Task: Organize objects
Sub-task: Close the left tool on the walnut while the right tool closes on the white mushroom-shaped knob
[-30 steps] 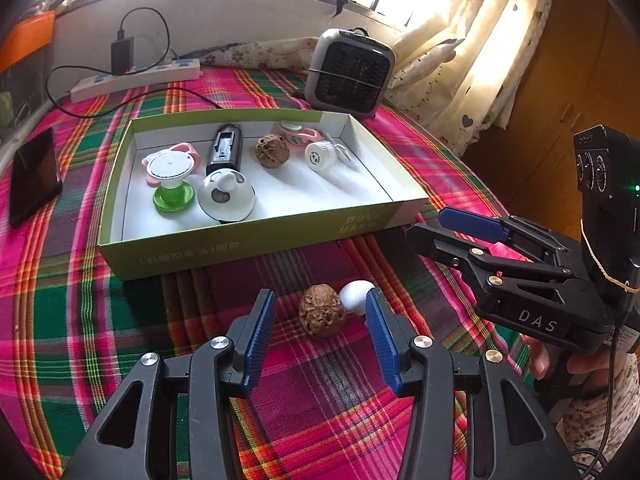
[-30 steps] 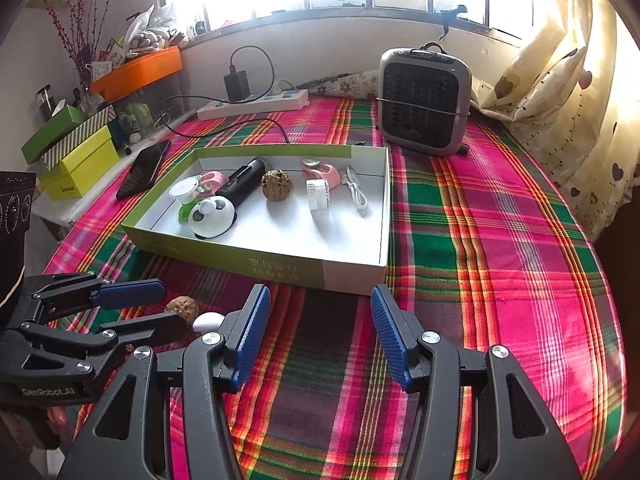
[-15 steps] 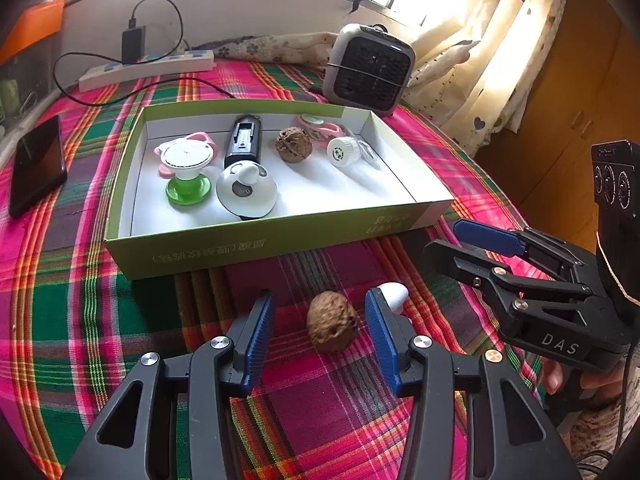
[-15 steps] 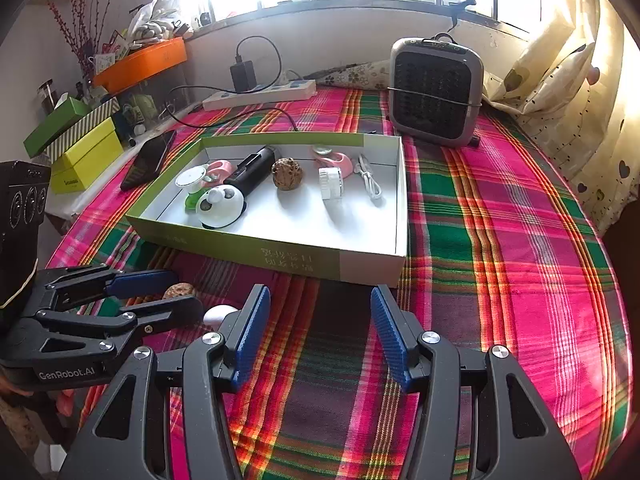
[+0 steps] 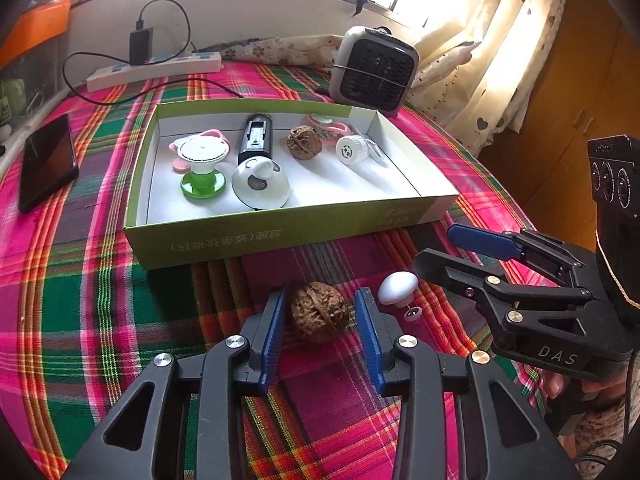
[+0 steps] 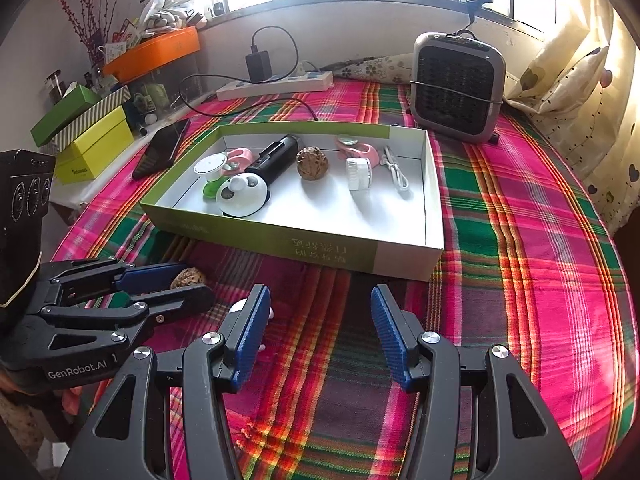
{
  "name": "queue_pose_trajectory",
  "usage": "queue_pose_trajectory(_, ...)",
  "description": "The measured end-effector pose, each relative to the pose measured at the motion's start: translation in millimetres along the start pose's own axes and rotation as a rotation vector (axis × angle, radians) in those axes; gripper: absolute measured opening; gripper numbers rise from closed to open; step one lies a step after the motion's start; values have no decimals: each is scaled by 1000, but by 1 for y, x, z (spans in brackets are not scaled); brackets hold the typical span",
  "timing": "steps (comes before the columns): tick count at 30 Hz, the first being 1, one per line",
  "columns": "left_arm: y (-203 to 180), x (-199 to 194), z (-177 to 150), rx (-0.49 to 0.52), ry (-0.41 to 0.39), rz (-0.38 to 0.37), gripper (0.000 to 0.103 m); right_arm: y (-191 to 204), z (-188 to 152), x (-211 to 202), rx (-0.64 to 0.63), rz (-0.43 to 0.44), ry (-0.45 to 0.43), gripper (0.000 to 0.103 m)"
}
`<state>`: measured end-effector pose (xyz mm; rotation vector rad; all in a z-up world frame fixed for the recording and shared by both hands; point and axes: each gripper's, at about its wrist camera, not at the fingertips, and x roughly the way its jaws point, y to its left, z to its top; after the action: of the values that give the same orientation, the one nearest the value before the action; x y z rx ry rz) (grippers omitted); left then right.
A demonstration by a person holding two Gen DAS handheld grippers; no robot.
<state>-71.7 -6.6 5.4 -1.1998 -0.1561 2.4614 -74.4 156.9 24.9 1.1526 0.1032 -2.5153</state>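
A brown walnut lies on the plaid cloth in front of the green box. My left gripper is open around it, fingers either side with small gaps. It also shows in the right wrist view, partly behind the left gripper. A small white egg-shaped toy lies just right of the walnut. My right gripper is open and empty, low over the cloth; the white toy peeks out beside its left finger. The box holds another walnut, a black device, and several small toys.
A grey heater stands behind the box. A black phone lies at the left. A power strip with charger and cable lies at the back. Green and yellow boxes sit off the table's left. Curtains hang at the right.
My left gripper has moved forward so the walnut now sits between its fingers, and the fingers have narrowed around it. The right gripper has shifted slightly closer to the white toy.
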Motion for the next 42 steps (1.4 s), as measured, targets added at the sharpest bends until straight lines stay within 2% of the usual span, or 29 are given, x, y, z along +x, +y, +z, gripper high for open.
queue_pose_trajectory(2, 0, 0, 0, 2, -4, 5, 33, 2, 0, 0, -1, 0, 2, 54)
queue_pose_trajectory(5, 0, -1, -1, 3, -4, 20, 28, 5, -1, -1, -1, 7, -1, 54)
queue_pose_trajectory(15, 18, -10, -5, -42, -21, 54, 28, 21, -1, 1, -27, 39, 7, 54)
queue_pose_trajectory(25, 25, -13, -7, -58, -24, 51, 28, 28, -4, 13, -31, 55, 33, 54)
queue_pose_trajectory(42, 25, -12, -6, -58, -26, 51, 28, 33, -9, 21, -60, 34, 50, 54)
